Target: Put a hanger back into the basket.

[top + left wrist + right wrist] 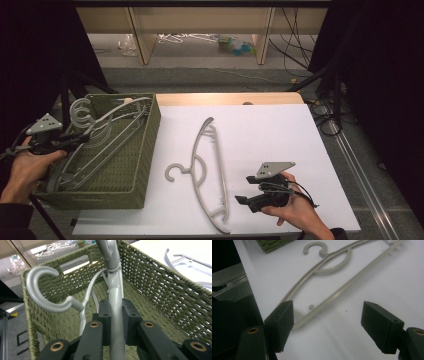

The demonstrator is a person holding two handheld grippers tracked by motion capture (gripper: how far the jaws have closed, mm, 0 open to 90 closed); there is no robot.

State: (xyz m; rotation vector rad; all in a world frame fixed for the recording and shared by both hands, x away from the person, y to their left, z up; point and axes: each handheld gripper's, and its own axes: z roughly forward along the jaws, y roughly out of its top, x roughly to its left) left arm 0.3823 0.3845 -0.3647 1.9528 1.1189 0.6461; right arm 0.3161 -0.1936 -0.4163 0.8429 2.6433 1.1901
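The step in hand looks like lifting a grey plastic clothes hanger (116, 302) out of the olive-green woven basket (145, 150), which sits at the nine o'clock side of the white table top (280, 135). The left gripper (75, 137) is clamped tight on that hanger's neck just below the hook, its jaws pressed against both sides of the stem in the left gripper view. To do this well, I would draw the hanger straight up and toward three o'clock, slowly, since a second grey hanger with a curled hook (47, 290) lies right beside it and the arms of the two seem to cross inside the basket; a quick pull could drag both out or snag the rim. The right gripper (244, 199) hovers wide open and empty at about five o'clock on the table, near the lower end of a pale grey hanger lying flat on the table (207, 170). How many hangers the basket holds is hard to tell, as their arms overlap. The gripped hanger's hook runs out of the left gripper view at twelve o'clock.
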